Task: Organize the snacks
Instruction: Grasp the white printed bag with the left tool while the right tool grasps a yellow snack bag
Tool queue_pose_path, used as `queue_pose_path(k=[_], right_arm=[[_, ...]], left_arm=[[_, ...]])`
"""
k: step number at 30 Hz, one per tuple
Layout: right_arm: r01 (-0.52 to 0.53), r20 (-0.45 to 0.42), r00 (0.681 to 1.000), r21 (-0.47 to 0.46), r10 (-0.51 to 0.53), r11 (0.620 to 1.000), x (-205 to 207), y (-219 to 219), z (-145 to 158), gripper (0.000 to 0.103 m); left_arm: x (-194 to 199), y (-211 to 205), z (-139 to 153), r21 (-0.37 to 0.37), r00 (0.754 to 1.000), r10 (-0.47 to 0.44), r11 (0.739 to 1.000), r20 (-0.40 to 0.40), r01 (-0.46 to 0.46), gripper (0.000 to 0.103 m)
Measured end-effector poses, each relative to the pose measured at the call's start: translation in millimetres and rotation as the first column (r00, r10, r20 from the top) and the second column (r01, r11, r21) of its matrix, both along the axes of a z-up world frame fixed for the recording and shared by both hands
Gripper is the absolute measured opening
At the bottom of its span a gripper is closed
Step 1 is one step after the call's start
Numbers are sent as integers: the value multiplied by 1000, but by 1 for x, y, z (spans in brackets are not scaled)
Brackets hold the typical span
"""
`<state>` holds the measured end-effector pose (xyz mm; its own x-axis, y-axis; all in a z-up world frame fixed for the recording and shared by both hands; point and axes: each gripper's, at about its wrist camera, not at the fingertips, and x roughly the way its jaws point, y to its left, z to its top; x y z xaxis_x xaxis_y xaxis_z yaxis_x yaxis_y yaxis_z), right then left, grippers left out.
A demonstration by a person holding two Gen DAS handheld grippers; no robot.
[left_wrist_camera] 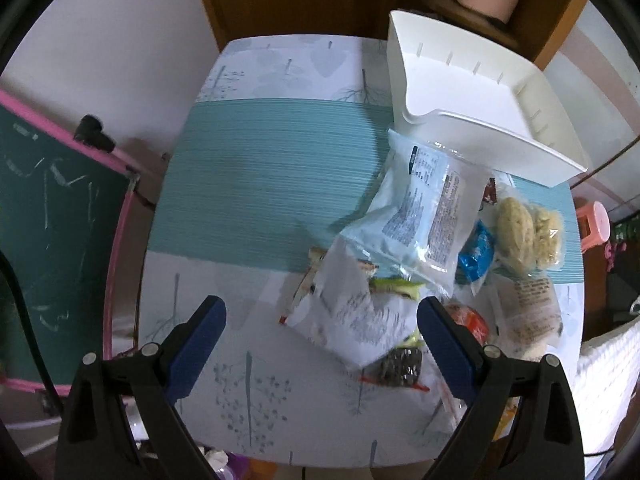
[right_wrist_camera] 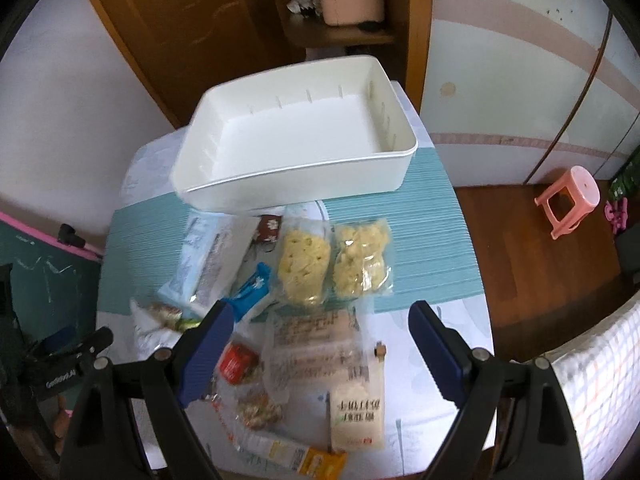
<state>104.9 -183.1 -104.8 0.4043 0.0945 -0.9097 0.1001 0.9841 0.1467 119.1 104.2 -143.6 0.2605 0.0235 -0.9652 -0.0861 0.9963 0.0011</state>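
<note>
- A loose heap of snack packets (right_wrist_camera: 288, 300) lies on the near-right part of the table (left_wrist_camera: 260, 184), spread from the teal band of the cloth down to the leaf-printed edge.
- At the far side of the heap, a clear bag with two pale yellow puffy lumps (right_wrist_camera: 334, 266) lies flat just in front of the bin.
- Left of it lies a long pale-blue packet with printed text (left_wrist_camera: 416, 204), its far end touching the bin's front wall; a small bright blue wrapper (right_wrist_camera: 250, 290) sits between the two.
- Nearer the cameras lie a white packet with grey print (left_wrist_camera: 356, 320), a red-orange wrapper (right_wrist_camera: 236, 362), a clear packet with a text label (right_wrist_camera: 316, 344), a cream packet with large characters (right_wrist_camera: 358, 416) and a yellow-ended strip packet (right_wrist_camera: 304, 456) at the table edge.
- The white plastic bin (right_wrist_camera: 304, 176) stands at the far end of the table, touching the heap's far edge, with nothing inside it; its front-left corner dips into a low scoop.
- The left gripper (left_wrist_camera: 322, 336) hovers above the white packet, jaws spread wide, gripping nothing.
- The right gripper (right_wrist_camera: 320, 344) hangs over the clear labelled packet, jaws likewise wide apart and bare.
- Beyond the table: a green chalkboard with a pink frame (left_wrist_camera: 60, 216) on the left, a wooden door (right_wrist_camera: 172, 28) behind, a pink stool (right_wrist_camera: 568, 200) on the wood floor to the right.
</note>
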Motion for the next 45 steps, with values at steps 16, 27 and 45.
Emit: queue_pose_path(k=[16, 27, 45], right_arm=[[-4, -196, 980, 78, 19, 997, 79, 19, -101, 80], [20, -249, 969, 73, -1, 997, 94, 27, -131, 77], [-21, -209, 977, 55, 32, 998, 54, 15, -120, 56]], left_arm=[[103, -70, -86, -6, 979, -160, 987, -128, 160, 96], [139, -78, -111, -75, 974, -163, 985, -160, 152, 103], [127, -53, -106, -294, 985, -152, 948, -80, 122, 45]])
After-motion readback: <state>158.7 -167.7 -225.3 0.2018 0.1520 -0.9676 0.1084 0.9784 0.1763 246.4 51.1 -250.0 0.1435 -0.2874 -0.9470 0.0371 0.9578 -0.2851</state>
